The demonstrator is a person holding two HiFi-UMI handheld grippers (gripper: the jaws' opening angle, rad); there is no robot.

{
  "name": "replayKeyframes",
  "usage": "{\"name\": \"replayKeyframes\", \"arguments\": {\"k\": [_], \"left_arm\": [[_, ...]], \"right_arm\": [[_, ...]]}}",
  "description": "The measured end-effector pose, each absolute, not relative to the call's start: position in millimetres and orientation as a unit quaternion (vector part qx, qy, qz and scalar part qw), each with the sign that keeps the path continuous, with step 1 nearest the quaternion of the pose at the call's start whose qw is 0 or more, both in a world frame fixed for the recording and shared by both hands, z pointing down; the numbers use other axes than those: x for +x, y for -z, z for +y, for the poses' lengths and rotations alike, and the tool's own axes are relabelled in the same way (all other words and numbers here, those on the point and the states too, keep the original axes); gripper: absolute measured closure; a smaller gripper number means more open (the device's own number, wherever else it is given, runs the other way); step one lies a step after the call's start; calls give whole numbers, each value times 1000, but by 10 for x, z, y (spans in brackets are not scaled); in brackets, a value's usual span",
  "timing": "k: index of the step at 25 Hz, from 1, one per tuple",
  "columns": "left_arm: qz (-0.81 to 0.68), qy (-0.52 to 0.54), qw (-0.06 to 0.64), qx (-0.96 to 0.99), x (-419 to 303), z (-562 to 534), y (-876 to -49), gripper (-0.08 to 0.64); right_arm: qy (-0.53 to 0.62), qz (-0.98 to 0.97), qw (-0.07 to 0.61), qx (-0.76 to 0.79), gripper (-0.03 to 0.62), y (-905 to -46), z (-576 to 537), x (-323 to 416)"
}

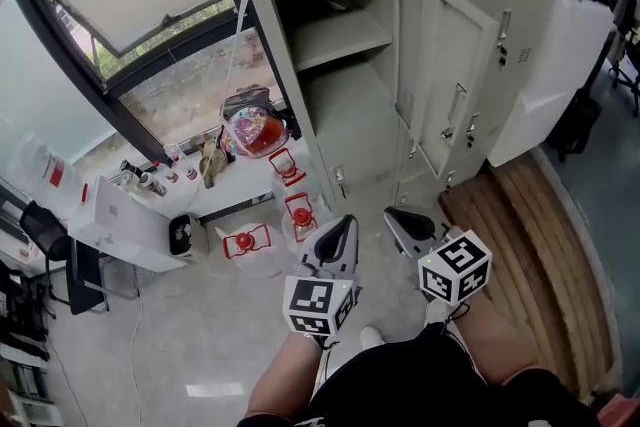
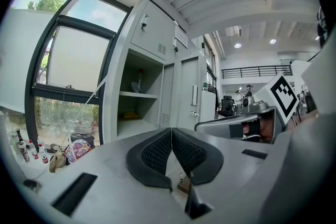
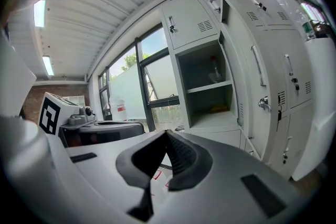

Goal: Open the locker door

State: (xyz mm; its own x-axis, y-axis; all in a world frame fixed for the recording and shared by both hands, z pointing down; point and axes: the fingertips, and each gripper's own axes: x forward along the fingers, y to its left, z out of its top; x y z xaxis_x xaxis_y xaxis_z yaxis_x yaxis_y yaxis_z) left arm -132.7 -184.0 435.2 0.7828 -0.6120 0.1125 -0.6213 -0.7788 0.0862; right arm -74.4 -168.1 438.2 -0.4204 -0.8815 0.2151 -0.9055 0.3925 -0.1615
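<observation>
Head view: the pale grey metal locker door [image 1: 447, 65] stands swung wide open, hinged on the right of its open compartment [image 1: 350, 115], which has one shelf [image 1: 340, 37] inside. The left gripper [image 1: 343, 227] and the right gripper [image 1: 400, 218] hang side by side in front of that compartment, neither touching the door. A colourful round bag [image 1: 255, 130] lies left of the compartment.

Left gripper view: the black ribbed pads [image 2: 155, 152] meet at their tips with nothing between them. The compartment shows ahead, left of centre.

Right gripper view: its pads are also pressed together and empty. The compartment is ahead, the door just right of it.
</observation>
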Motion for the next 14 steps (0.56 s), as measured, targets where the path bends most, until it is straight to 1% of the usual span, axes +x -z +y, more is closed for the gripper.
{"name": "replayKeyframes", "arguments": {"k": [14], "left_arm": [[-320, -38, 54, 945, -1350, -1721, -4327, 541]], "right_arm": [[-122, -832, 49, 540, 538, -4355, -1590, -773]]}}
